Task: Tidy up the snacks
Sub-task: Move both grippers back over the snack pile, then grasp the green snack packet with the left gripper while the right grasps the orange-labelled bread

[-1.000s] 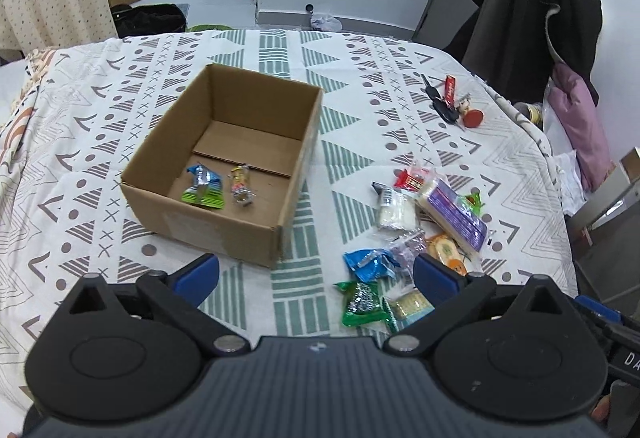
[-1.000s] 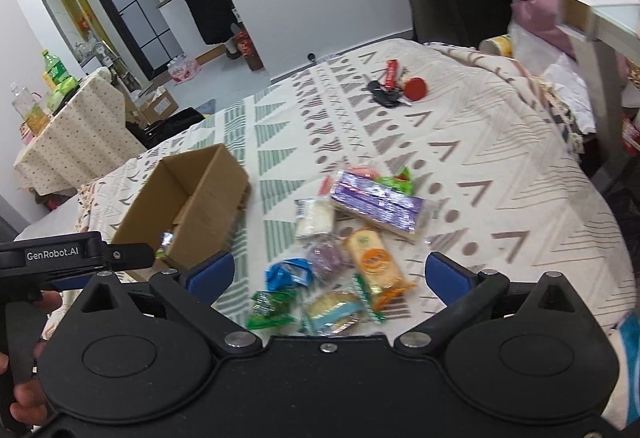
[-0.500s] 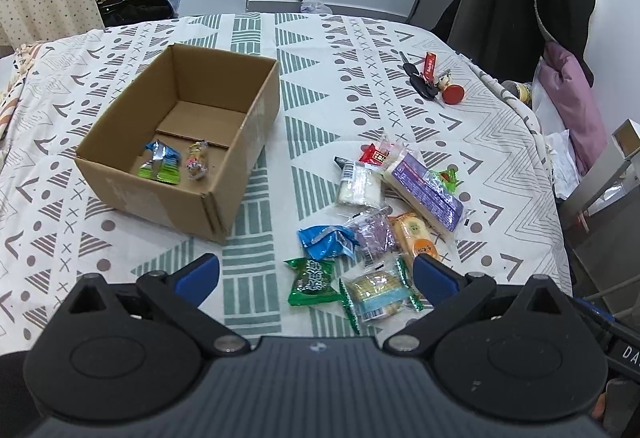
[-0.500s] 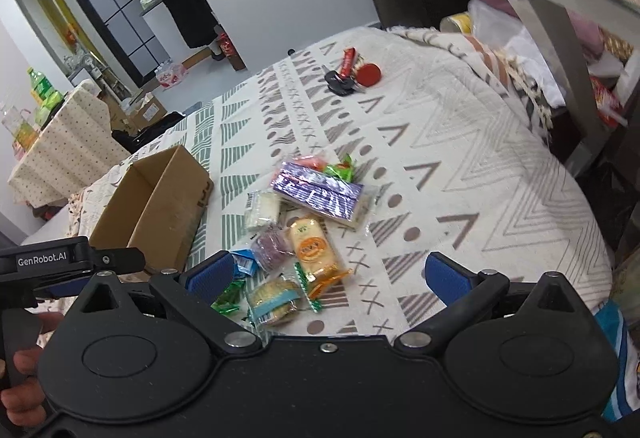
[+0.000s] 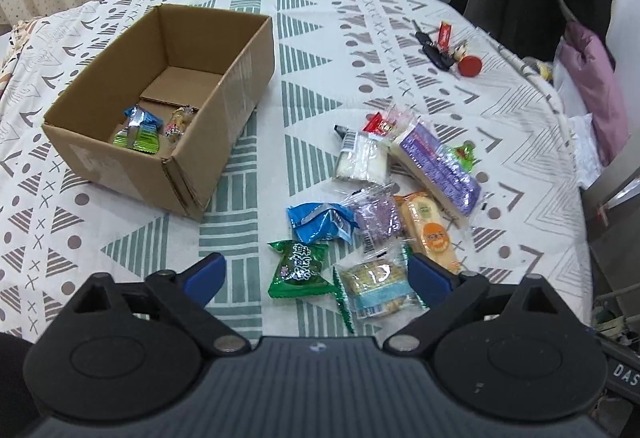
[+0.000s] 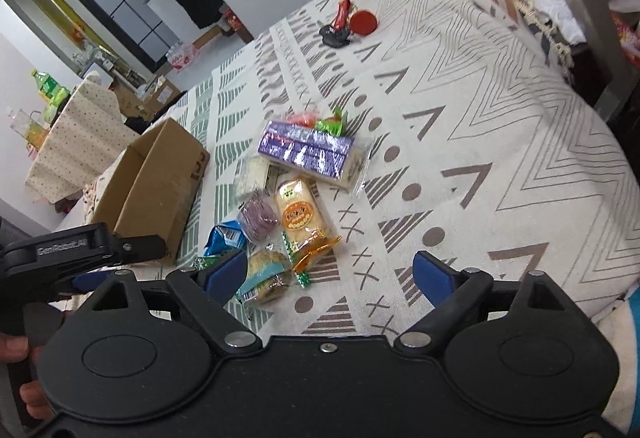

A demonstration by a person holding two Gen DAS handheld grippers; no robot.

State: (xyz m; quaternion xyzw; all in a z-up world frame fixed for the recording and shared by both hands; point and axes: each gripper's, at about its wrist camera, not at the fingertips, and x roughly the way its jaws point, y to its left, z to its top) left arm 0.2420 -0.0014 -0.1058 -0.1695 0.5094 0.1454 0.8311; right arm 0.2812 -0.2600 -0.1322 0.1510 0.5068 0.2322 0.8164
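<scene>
**Operator:** Report layout, left to right.

**Technician:** The cardboard box [image 5: 160, 109] sits at the left on the patterned tablecloth [image 5: 500, 125]. It is open-topped and holds two small packets; their type is hard to read from this angle. To its right, well apart from the box wall, lies the loose snack pile: a green packet [image 5: 298, 270], a blue packet [image 5: 320, 222], a biscuit pack [image 5: 378, 288], an orange-labelled cake [image 5: 430, 230], a white pack [image 5: 362, 161] and a long purple pack [image 5: 438, 165]. Keys [image 5: 434, 51] and a red disc lie further back; they are not snacks.

**Operator:** Gripper status?

**Technician:** The left gripper [image 5: 316, 272] is spread wide and empty, with the green packet and biscuit pack lying between its blue fingers. The right gripper [image 6: 332, 276] is likewise wide apart, holding nothing, above the near edge of the pile.

**Operator:** Handling notes?

**Technician:** All items appear light, with thin, slippery film wrappers. The contents are probably crushable, so use moderate closing force. Grip each packet across its filled body, not the crimped end seam, which may slide out. The green packet, nearest and lying clear of its neighbours, is the simplest next pick.
</scene>
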